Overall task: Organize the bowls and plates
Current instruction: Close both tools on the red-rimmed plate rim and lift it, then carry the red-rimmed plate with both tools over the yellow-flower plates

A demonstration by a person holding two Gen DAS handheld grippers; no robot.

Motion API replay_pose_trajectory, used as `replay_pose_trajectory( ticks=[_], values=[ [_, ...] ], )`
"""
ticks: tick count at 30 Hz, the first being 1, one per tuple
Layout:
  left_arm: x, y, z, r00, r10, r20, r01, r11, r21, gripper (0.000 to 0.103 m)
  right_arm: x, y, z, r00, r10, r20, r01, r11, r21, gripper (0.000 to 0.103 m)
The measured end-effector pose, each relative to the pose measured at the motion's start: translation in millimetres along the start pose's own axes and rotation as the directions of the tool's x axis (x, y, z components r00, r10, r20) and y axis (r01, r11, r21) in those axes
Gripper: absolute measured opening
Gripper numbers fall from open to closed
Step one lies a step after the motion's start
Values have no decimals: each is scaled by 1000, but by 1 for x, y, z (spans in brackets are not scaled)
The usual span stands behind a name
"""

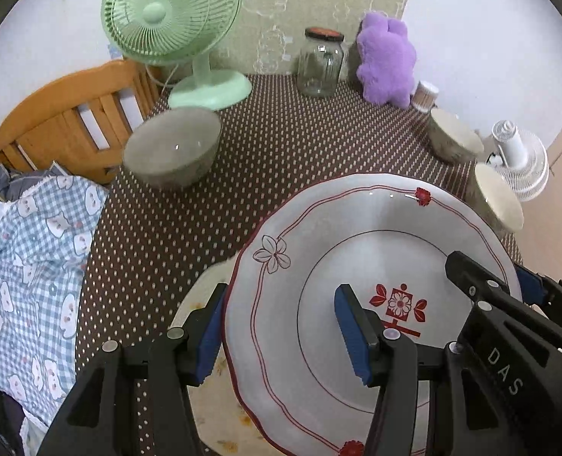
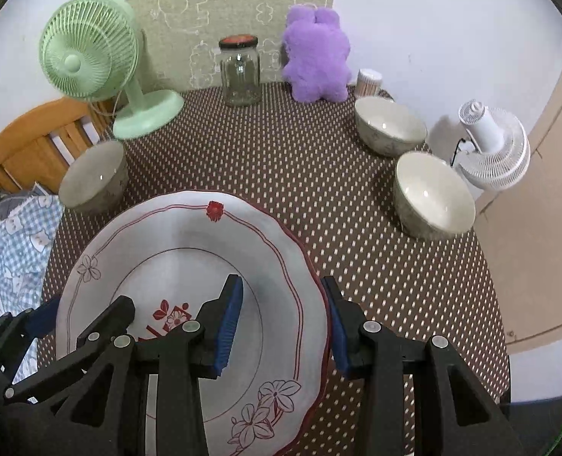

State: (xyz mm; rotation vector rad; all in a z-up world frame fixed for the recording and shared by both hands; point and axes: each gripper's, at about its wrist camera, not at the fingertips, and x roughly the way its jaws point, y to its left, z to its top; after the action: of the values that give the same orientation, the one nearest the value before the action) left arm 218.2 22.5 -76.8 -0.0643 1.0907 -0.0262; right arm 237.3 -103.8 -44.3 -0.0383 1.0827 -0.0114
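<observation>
A white plate with a red scalloped rim and red flower marks hangs over the dotted brown tablecloth. My left gripper is shut on the plate's left rim, one pad outside and one inside. On the opposite rim my right gripper is shut the same way. Each gripper shows in the other's view: the right gripper, the left gripper. A grey bowl stands at the left. Two cream-lined bowls stand at the right, one farther and one nearer. Something cream with yellow marks lies under the plate.
Along the back stand a green fan, a glass jar, a purple plush toy and a small stick holder. A white fan lies off the right edge. A wooden chair and checked cloth are left.
</observation>
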Motion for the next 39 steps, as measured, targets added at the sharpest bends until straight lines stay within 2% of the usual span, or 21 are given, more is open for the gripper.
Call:
replay_pose_trajectory(
  ticks=[16, 27, 39],
  values=[
    [22, 22, -41, 994, -7, -107, 6, 1000, -6, 56, 24, 26, -49, 994, -23, -109, 19, 999, -37, 46],
    [35, 22, -49, 990, 20, -143, -18, 1000, 13, 57, 41, 28, -62, 987, -26, -159, 22, 999, -29, 46],
    [35, 18, -44, 990, 57, -131, -56, 998, 12, 57, 46, 27, -61, 985, -6, -174, 0, 999, -38, 46]
  ],
)
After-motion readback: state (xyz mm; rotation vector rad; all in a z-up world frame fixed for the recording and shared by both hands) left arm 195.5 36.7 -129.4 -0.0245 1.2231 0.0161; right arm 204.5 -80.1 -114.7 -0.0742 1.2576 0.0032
